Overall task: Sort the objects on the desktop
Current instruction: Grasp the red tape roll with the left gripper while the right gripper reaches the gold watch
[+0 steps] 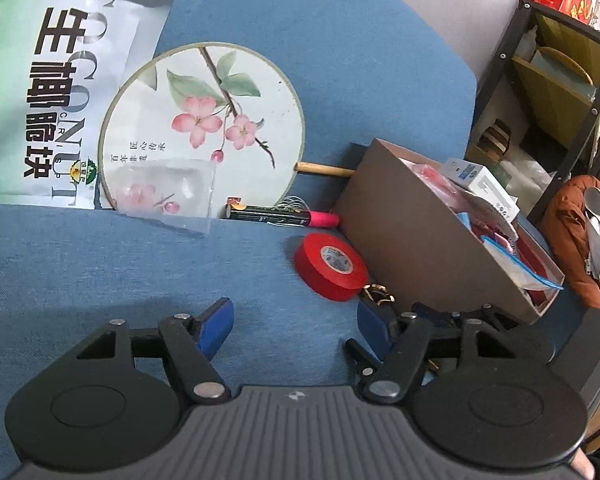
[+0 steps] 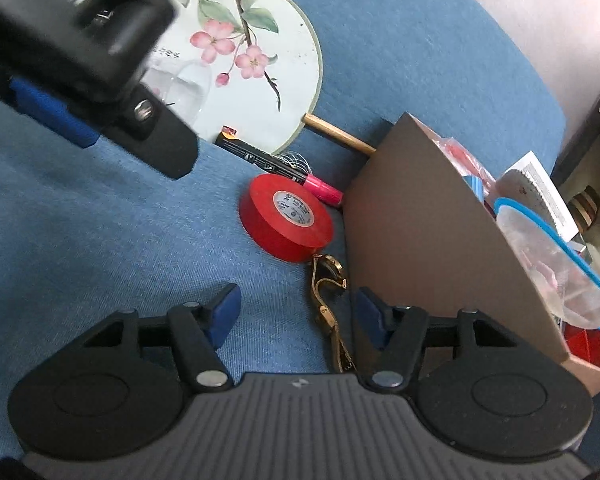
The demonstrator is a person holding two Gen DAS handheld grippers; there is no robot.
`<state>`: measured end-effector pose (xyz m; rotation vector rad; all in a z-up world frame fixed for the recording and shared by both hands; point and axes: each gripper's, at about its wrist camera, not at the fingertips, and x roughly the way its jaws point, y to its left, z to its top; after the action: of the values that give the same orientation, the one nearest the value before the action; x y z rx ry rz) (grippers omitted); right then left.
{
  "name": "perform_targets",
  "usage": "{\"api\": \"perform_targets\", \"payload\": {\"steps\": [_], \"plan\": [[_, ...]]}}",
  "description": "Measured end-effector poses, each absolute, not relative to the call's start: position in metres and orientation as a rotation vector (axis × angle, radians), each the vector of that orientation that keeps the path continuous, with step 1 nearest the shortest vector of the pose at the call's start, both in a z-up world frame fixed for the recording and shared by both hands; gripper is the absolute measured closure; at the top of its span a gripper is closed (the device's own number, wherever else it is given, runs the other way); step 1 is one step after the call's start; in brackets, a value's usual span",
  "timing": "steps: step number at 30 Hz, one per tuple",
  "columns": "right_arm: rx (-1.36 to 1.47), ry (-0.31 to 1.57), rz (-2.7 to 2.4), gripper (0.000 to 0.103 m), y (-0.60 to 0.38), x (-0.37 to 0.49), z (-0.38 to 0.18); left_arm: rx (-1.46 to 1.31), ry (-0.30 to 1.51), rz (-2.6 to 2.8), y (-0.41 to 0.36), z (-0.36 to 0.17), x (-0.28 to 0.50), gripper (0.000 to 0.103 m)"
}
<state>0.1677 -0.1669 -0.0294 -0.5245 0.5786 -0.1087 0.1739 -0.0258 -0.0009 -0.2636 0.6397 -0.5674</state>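
Right gripper (image 2: 296, 312): black linkage with blue pads, nearest the right wrist lens; jaws spread, pinching nothing, low over the cloth.
Gold metal watch band (image 2: 327, 304): lies on the cloth between the right gripper's blue pads, close to the pad at 3 o'clock; whether they touch I cannot tell.
Left gripper (image 1: 296, 326): same build, jaws spread, only bare cloth between the pads.
Red roll of electrical tape (image 1: 331, 266): flat on the cloth at 12 o'clock from the left gripper, just beside the box wall.
Brown cardboard box (image 1: 412, 236): at 2 o'clock, filled with packets, a white carton and a blue-rimmed clear bag.
Black marker with pink cap (image 1: 280, 216): lying at 12 o'clock beyond the tape, cap towards the box.
Round paper fan with painted pink blossoms (image 1: 204, 120): at 11 o'clock, wooden handle pointing at the box; a clear plastic packet lies on its lower edge.
Green and white snack bag (image 1: 56, 92): at 10 o'clock, overlapping the fan.
Blue fabric table cover (image 1: 100, 264): under everything.
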Motion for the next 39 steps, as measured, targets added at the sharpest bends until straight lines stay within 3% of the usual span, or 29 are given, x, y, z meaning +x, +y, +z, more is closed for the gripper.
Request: {"api": "perform_targets", "payload": {"steps": [4, 14, 22, 26, 34, 39], "plan": [[-0.530, 0.587, -0.106, 0.044, -0.168, 0.176, -0.032, -0.281, 0.643, -0.560, -0.023, -0.003, 0.182, 0.034], [-0.401, 0.668, -0.088, 0.069, -0.182, 0.194, -0.028, -0.285, 0.646, -0.555, -0.010, -0.004, 0.176, 0.034], [-0.193, 0.738, -0.053, 0.076, -0.208, 0.208, -0.022, -0.289, 0.638, -0.560, -0.005, 0.002, 0.170, 0.034], [-0.155, 0.759, 0.023, 0.091, -0.212, 0.192, -0.016, -0.283, 0.641, -0.569, -0.017, -0.001, 0.179, 0.034], [-0.264, 0.720, 0.071, 0.092, -0.197, 0.174, -0.020, -0.304, 0.670, -0.586, -0.074, -0.006, 0.225, 0.034], [-0.266, 0.707, 0.059, 0.092, -0.195, 0.175, -0.022, -0.281, 0.714, -0.553, -0.104, -0.015, 0.253, 0.049]]}}
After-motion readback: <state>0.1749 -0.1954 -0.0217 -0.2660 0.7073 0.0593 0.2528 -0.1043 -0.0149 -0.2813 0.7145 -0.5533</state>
